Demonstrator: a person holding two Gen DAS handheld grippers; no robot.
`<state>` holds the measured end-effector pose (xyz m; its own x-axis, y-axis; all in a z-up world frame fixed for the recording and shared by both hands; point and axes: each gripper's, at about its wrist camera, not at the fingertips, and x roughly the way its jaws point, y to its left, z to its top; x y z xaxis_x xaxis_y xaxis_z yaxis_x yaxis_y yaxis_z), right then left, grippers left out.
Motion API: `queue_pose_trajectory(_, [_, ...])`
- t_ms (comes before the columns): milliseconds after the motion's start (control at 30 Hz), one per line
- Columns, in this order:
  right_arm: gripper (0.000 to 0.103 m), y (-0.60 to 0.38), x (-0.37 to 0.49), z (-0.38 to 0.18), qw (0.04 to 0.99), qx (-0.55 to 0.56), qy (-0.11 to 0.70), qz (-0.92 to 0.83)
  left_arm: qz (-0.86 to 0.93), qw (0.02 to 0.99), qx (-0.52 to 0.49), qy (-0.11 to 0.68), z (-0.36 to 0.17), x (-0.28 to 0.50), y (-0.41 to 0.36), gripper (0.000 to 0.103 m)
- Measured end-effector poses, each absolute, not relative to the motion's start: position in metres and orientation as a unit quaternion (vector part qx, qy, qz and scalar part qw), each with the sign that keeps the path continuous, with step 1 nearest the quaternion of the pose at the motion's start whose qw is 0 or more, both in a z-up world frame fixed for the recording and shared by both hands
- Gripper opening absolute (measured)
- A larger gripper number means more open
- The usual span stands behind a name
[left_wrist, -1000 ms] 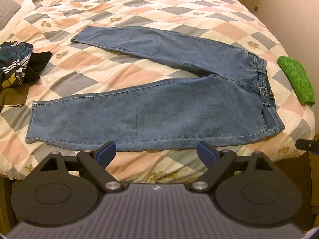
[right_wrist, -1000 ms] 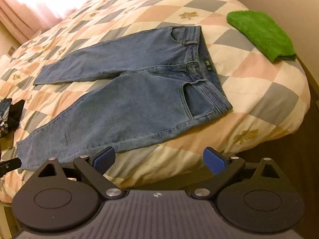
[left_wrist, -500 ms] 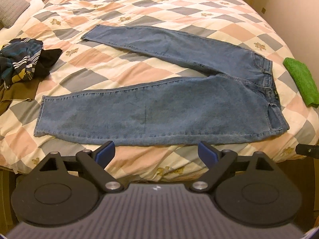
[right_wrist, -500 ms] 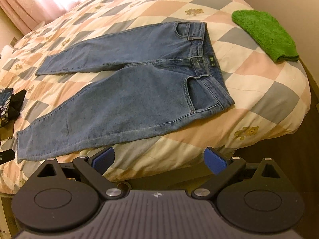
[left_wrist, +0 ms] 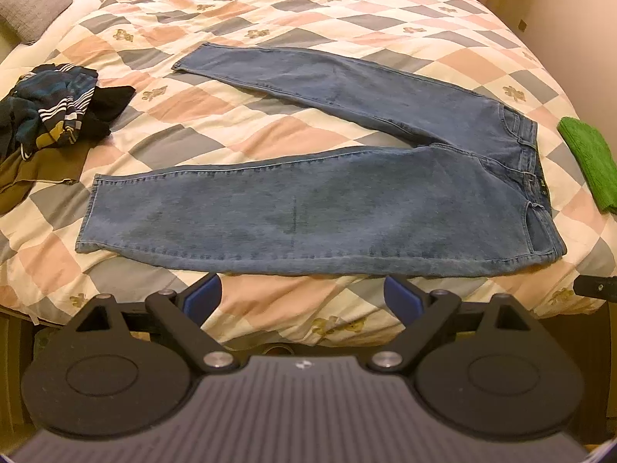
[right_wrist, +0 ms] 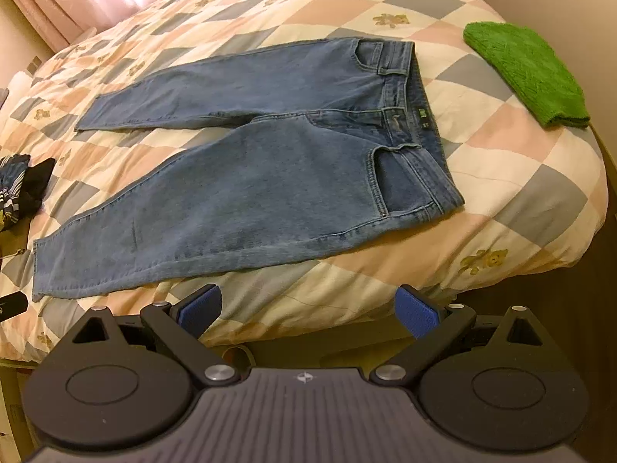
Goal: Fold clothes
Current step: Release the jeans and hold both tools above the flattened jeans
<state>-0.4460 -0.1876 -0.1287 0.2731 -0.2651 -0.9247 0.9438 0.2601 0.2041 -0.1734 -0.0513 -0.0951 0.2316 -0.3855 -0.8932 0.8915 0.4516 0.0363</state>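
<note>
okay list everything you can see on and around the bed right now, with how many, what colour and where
jeans: one, blue, spread flat across the bed, legs apart, waist to the right
green cloth: one, folded, right of the waist, apart from the jeans
clothes pile: one heap, dark striped, black and olive, left of the leg hems
quilt: one, pink, grey and cream diamonds with bear prints, covering the bed
pillow: one, grey, far left corner
curtains: pink, behind the bed
left gripper: black with blue pads, jaws open, empty, at the near edge
right gripper: same, jaws open, empty
</note>
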Motion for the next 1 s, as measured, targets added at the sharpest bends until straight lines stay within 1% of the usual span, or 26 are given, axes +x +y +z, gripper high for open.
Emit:
queue_pose_trajectory(467, [0.099,-0.192,-0.456,-0.124,0.682,0.409,0.403,-0.452,-0.435,0.732,0.287,0.438,-0.098,-0.177,-0.058,0.090])
queue_pose_trajectory(800, [0.099,-0.205,-0.444,-0.126,0.686,0.413,0.409,-0.438,-0.419,0.738,0.289,0.443,-0.098,-0.163,-0.064,0.092])
queue_pose_trajectory(1000, [0.100,-0.216,-0.426,-0.137,0.680,0.420,0.421,-0.428,-0.411,0.732,0.291,0.458,-0.111,-0.137,-0.072,0.093])
